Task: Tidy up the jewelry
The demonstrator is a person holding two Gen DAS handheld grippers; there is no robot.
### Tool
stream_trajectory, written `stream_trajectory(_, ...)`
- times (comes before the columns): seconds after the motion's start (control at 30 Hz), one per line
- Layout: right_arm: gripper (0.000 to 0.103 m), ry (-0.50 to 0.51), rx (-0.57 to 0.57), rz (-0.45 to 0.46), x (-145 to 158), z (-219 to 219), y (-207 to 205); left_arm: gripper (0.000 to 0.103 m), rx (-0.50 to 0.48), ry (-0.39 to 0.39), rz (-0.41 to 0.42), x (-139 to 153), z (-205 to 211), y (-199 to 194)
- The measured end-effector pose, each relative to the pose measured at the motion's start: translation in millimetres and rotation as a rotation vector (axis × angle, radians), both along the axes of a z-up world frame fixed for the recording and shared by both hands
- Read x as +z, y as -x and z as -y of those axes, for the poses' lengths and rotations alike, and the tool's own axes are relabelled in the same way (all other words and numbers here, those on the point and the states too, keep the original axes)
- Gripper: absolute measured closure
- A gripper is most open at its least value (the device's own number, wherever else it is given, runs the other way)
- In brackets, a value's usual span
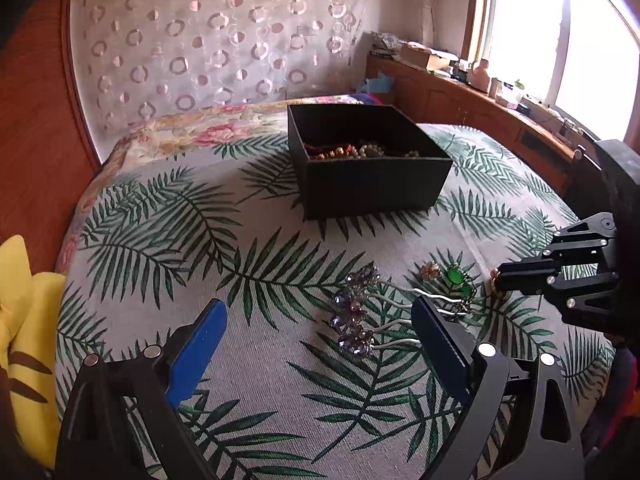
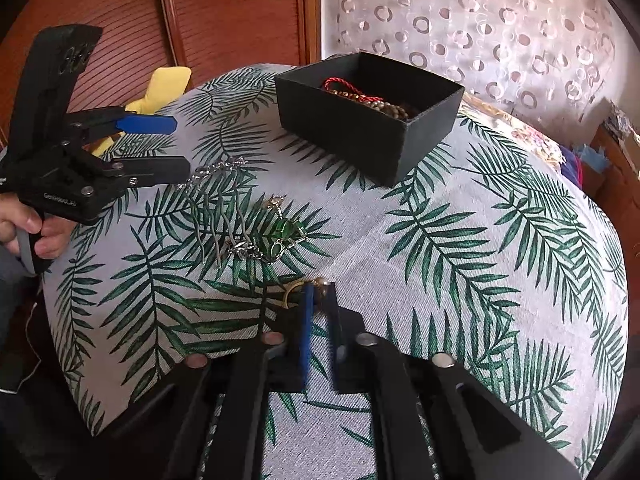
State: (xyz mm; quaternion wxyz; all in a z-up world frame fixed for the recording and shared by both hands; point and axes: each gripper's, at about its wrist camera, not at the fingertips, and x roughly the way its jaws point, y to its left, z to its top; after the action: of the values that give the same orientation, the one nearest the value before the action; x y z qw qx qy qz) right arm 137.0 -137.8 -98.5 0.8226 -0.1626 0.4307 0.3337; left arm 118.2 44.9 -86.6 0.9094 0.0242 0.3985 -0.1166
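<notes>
- Right gripper [image 2: 318, 292], nearly closed, pinches a gold ring [image 2: 291, 294] near the black jewelry box [image 2: 416, 142].
- Left gripper [image 1: 320, 320] spreads wide beside the rhinestone hair comb [image 1: 356, 312].

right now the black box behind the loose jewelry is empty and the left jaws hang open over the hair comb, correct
Not quite: the black box is not empty. The right wrist view shows a red cord and strings of beads already in it. The rest holds: the box sits behind the loose jewelry, and the left gripper has its jaws open over the hair comb.
</notes>
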Motion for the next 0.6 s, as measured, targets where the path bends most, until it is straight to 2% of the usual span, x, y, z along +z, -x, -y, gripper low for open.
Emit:
stream_trajectory(0.23,0.097,-0.022,-0.006,0.028,5,9,4,0.016,-0.016,0.009,-0.039,-8,4,-6)
stream_trajectory(0.4,0.097,-0.046,-0.009,0.04,12,15,7,0.044,-0.045,0.004,-0.057,-11,12,-12)
stream_trajectory(0.53,0.097,-0.059,-0.014,0.045,15,19,8,0.054,-0.066,0.012,-0.068,-11,18,-17)
stream_trajectory(0.6,0.097,-0.064,-0.015,0.047,15,19,9,0.067,-0.068,0.021,-0.077,-10,19,-20)
